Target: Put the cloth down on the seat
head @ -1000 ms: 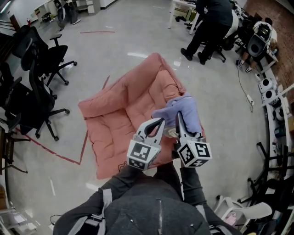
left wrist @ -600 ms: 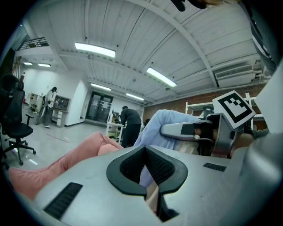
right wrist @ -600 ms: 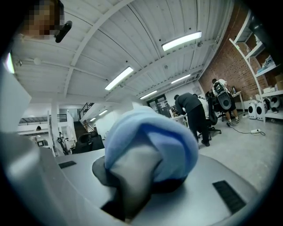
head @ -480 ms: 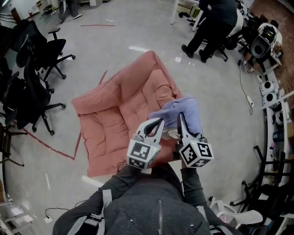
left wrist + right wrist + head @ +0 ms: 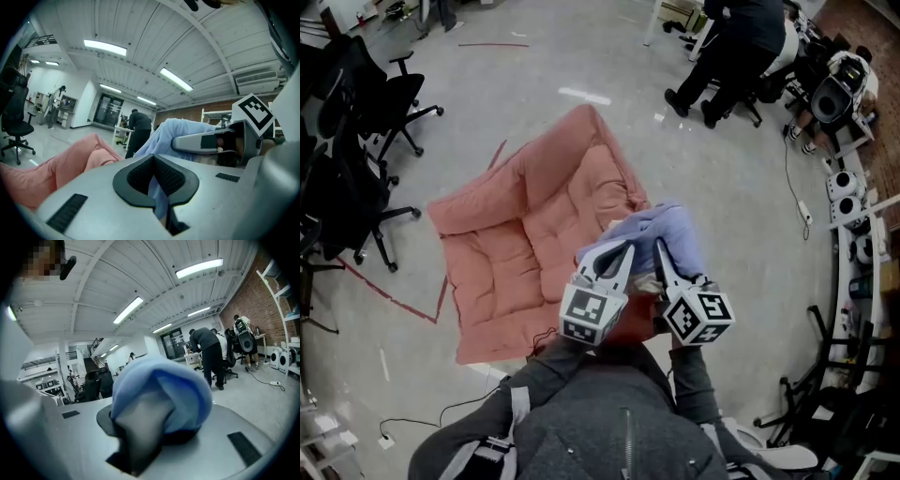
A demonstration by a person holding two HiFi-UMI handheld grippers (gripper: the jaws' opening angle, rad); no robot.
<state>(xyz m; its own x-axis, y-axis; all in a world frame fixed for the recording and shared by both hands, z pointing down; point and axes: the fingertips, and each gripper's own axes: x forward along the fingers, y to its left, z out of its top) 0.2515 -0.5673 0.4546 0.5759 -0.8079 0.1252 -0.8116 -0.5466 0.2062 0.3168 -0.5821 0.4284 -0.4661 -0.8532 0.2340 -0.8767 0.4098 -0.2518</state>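
Cloth (image 5: 661, 234): pale blue, off the seat, held up in both tongs. In the head view it hangs over the seat's near right edge.

Seat (image 5: 525, 244): pink, quilted and padded, lying opened out flat on the floor (image 5: 581, 56), raised sides along its far edges.

Floor: grey, glossy, ceiling lights reflected in it. A line of red tape (image 5: 394, 300) runs past the seat's left corner.

Room: black office chairs (image 5: 366, 122) at left. A person in dark clothes (image 5: 731, 47) bends over at the far right. Brick wall (image 5: 243, 301) on that side, white ribbed ceiling with strip lights.

Left tongs (image 5: 619, 251): jaws closed together, a thin fold of the cloth pinched between the pads and running down through the gap.

Right tongs (image 5: 662, 253): just beside the left. The jaws stand partly apart around a thick bunch of cloth that fills the space between them. They have just been opening a little, and the pads are on the fabric.

Cloth, appearance: soft, knit-like, crumpled. It is heaped into a rounded hump over the right tongs, with a narrower tail drawn across to the left tongs. No print or pattern visible.
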